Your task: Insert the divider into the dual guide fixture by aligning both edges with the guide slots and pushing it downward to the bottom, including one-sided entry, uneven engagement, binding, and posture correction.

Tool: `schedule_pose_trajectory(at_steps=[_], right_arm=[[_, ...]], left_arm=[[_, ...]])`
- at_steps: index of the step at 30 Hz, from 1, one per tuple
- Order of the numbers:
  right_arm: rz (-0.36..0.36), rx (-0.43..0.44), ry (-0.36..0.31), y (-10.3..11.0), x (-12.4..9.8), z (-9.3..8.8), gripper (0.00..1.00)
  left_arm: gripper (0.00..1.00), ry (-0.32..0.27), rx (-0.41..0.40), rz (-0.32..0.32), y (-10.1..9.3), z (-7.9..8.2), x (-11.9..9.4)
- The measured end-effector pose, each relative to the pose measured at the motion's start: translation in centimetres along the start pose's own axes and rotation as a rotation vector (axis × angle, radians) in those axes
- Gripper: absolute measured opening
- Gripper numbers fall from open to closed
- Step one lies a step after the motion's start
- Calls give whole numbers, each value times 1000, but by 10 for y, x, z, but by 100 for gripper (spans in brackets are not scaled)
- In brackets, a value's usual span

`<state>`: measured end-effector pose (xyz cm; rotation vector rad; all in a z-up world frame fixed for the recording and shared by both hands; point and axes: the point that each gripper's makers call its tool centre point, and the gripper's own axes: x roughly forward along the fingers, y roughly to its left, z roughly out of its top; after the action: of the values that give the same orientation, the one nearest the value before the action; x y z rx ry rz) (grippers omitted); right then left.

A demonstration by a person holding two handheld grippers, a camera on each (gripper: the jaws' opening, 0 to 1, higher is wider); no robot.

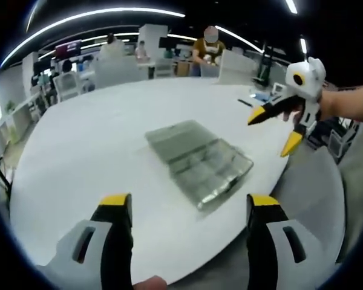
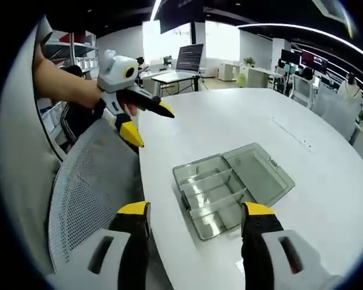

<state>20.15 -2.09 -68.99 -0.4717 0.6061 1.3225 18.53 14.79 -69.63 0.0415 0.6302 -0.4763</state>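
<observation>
A clear plastic compartment box lies on the white round table with its lid folded flat open. In the right gripper view the tray half shows thin clear dividers standing across it, and the lid lies beyond. My left gripper hovers near the table's edge, open, with nothing between its jaws. My right gripper is also open and empty, just short of the box's near side. Each gripper shows in the other's view, held in the air off the table: the right gripper and the left gripper.
A grey mesh chair stands against the table's edge by the box. A dark pen-like thing lies further along the table. Beyond are desks, monitors, white chairs and a seated person.
</observation>
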Motion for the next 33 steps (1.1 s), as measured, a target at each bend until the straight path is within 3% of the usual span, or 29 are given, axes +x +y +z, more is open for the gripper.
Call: schedule_pose_trajectory(at_steps=[11, 21, 33], right_arm=[[-3, 8, -20, 10, 2, -2, 68], [-8, 12, -22, 13, 1, -3, 70], [-3, 6, -17, 13, -1, -4, 70]], left_arm=[[74, 38, -12, 49, 30, -17, -5], [71, 85, -11, 83, 56, -38, -9], [68, 121, 16, 109, 85, -49, -7]])
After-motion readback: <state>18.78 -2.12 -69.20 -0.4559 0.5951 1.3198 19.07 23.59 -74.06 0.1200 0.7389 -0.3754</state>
